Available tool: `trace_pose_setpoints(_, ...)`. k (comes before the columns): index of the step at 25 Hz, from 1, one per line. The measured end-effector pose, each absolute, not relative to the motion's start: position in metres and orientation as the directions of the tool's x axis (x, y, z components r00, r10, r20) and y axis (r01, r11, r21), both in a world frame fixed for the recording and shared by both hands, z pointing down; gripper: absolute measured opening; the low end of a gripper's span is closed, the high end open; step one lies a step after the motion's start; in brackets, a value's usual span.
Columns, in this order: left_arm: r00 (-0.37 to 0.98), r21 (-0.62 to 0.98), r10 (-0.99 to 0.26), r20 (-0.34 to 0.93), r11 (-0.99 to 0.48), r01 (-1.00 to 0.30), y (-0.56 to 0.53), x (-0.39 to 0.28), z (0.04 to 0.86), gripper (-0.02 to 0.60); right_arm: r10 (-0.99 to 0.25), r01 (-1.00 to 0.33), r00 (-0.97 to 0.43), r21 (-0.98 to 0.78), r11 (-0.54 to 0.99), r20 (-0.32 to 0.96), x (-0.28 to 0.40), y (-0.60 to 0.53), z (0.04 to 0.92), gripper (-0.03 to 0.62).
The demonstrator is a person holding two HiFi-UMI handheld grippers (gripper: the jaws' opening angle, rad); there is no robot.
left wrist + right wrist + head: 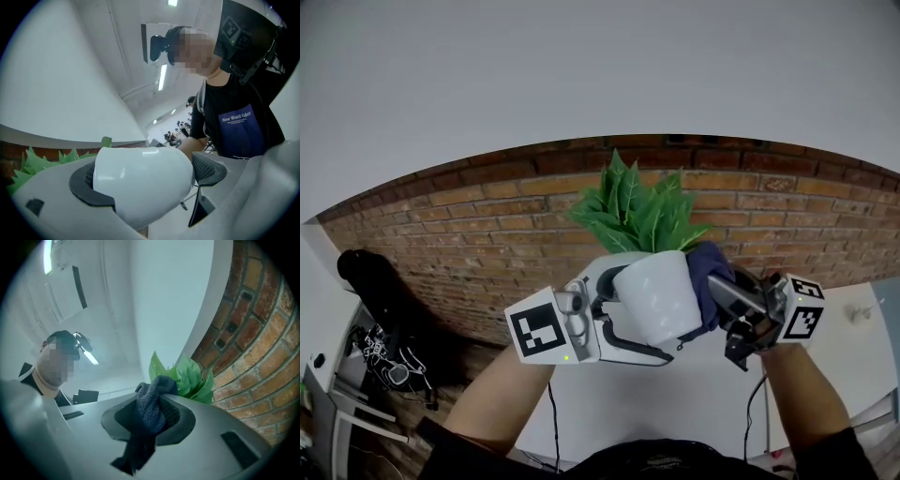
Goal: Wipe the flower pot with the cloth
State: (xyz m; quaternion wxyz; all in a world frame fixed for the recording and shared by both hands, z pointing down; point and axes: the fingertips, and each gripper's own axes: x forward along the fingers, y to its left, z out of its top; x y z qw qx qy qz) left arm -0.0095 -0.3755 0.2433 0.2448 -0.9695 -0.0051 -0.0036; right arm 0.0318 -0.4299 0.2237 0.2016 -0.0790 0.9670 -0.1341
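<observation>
wiping is in hand: the left tongs (146, 180), spread wide, clamp the glossy white ceramic flower pot (661, 295) between them, while the right tongs (149, 423), nearly together, pinch the dark blue knitted cloth (709, 272) at its side; next, i judge, the cloth must rub round the wall.

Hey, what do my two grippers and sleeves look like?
The left gripper and right gripper are grey plastic with dark-padded fingers; each carries a white cube with black square markers and trails a thin dark cable. Sleeves: short, black.
</observation>
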Motion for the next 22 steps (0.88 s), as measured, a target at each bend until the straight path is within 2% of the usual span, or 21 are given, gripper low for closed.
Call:
trace_pose_setpoints(8, 0.998, -0.455, -0.049, -0.029, -0.889, -0.057, -0.39, -0.016, 0.239, 0.531, -0.024, 0.046, -0.958, -0.237, 0.971, -0.285, 0.036, -0.386, 0.252, 0.057)
trace_pose_setpoints(10, 0.999, -0.456, -0.031, -0.036, -0.889, -0.044, -0.389, -0.017, 0.239, 0.531, -0.057, 0.019, -0.945, -0.23, 0.973, -0.321, 0.04, -0.396, 0.242, 0.057)
trace_pose_setpoints(12, 1.0, -0.476, 0.006, -0.009, -0.879, 0.001, -0.382, -0.015, 0.243, 0.531, -0.142, -0.046, -0.917, -0.255, 0.966, -0.372, 0.042, -0.418, 0.226, 0.057)
trace_pose_setpoints(15, 0.998, -0.492, 0.046, 0.036, -0.869, 0.058, -0.372, -0.008, 0.251, 0.531, -0.225, -0.12, -0.903, -0.288, 0.95, -0.366, 0.034, -0.442, 0.22, 0.057)
trace_pose_setpoints(18, 0.999, -0.469, 0.032, 0.019, -0.882, 0.037, -0.378, -0.013, 0.246, 0.531, -0.195, -0.077, -0.913, -0.316, 0.945, -0.359, 0.024, -0.439, 0.223, 0.057)
trace_pose_setpoints(22, 1.0, -0.461, -0.009, 0.02, -0.887, 0.001, -0.388, -0.019, 0.247, 0.531, -0.086, 0.025, -0.939, -0.317, 0.948, -0.332, 0.023, -0.41, 0.24, 0.057)
